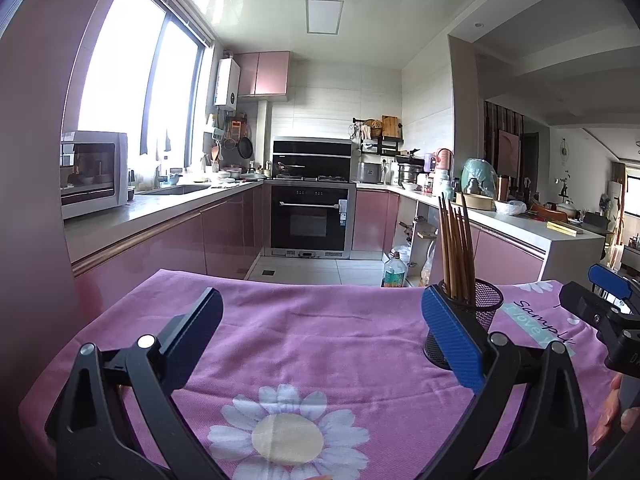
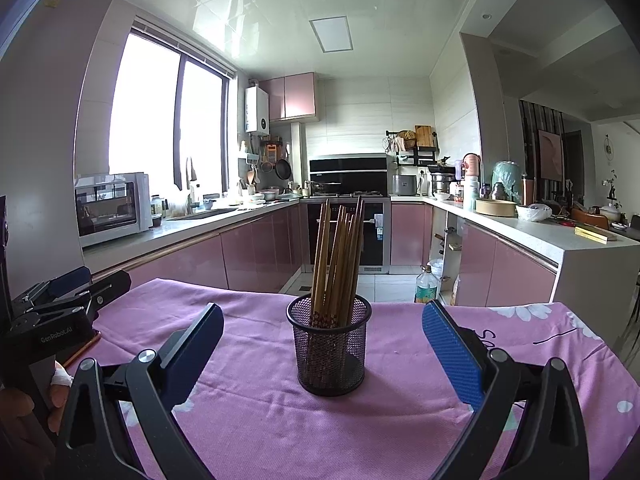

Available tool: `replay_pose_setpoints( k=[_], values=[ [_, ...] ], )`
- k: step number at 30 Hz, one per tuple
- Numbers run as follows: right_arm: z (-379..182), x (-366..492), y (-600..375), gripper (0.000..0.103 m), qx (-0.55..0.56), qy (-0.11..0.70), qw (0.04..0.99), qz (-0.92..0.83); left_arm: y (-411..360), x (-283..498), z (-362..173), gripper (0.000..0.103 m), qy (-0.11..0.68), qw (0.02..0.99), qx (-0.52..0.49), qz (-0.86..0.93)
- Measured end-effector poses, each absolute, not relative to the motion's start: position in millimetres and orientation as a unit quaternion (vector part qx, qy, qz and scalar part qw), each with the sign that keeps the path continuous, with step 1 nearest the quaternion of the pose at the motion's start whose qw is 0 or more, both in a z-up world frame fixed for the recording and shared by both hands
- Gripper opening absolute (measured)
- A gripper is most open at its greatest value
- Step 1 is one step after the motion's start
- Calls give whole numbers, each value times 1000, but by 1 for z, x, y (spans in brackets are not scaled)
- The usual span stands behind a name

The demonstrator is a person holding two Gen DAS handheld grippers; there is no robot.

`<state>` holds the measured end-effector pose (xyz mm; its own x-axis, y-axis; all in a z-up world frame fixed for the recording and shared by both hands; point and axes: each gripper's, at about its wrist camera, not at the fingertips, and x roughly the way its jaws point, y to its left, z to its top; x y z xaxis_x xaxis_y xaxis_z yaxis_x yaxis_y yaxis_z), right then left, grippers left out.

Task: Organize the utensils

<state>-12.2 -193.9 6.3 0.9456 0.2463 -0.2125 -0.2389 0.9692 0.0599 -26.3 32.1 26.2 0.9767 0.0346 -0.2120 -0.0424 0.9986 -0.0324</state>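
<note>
The left hand-held gripper (image 1: pixel 322 336) has its jaws spread wide, with nothing between them. The right hand-held gripper (image 2: pixel 322 344) is likewise spread wide, gripping nothing. Both point forward, level and side by side, each held by a hand (image 2: pixel 56 390) at its rear.

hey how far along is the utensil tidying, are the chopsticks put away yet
Looks done: the chopsticks all stand upright in the mesh cup on the pink cloth. In hand: nothing; the left gripper and right gripper are both open and empty. Left: no loose utensils show on the cloth.
</note>
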Motion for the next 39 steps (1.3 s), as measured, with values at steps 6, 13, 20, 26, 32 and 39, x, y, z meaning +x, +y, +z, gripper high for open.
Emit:
replay_pose_setpoints(
  k=[6, 13, 20, 26, 32, 39],
  values=[
    [7, -14, -195, 96, 16, 107, 987, 122, 32, -26, 26, 98, 106, 994, -19, 20],
    [9, -16, -195, 96, 18, 102, 988, 119, 32, -27, 26, 98, 106, 994, -19, 19],
    [9, -15, -195, 96, 18, 98, 988, 114, 31, -28, 27, 98, 106, 994, -19, 19],
    [10, -16, -194, 96, 16, 91, 990, 106, 30, -27, 26, 98, 110, 993, -22, 21],
    [11, -17, -194, 96, 15, 85, 991, 104, 29, -24, 27, 98, 110, 993, -24, 20],
    [11, -18, -196, 96, 15, 88, 991, 103, 29, -24, 27, 98, 110, 993, -25, 20]
  ],
)
